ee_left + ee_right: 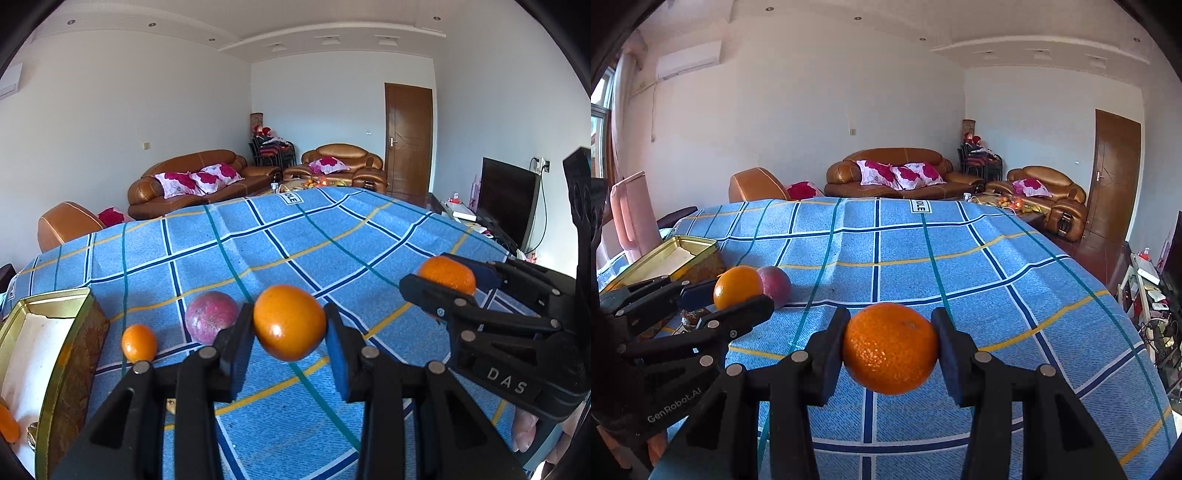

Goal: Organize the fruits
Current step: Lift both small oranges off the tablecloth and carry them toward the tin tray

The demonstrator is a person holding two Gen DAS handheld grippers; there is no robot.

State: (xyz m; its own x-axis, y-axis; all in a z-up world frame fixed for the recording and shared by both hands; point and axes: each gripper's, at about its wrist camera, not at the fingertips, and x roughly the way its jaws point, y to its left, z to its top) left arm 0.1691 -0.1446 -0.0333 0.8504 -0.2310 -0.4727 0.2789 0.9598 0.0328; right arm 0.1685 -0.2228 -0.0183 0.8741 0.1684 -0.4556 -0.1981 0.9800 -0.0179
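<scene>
My left gripper [290, 328] is shut on a smooth orange [289, 322], held above the blue checked tablecloth [332, 236]. My right gripper [891, 341] is shut on a second, dimpled orange [891, 348], also off the cloth. Each gripper shows in the other's view with its fruit: the right gripper [445, 275] at the right edge, the left gripper [737, 293] at the left edge. On the cloth lie a red apple [211, 316] and a small orange [139, 342]. A gold tin [55, 354] stands open at the left with an orange piece [8, 424] inside.
The table drops off at its far edge [879, 199] and its right side [1108, 295]. Brown sofas [897, 173] stand beyond it. A television [506, 199] and a cluttered low stand [1148, 291] are at the right. A pink chair [631, 214] sits at the left.
</scene>
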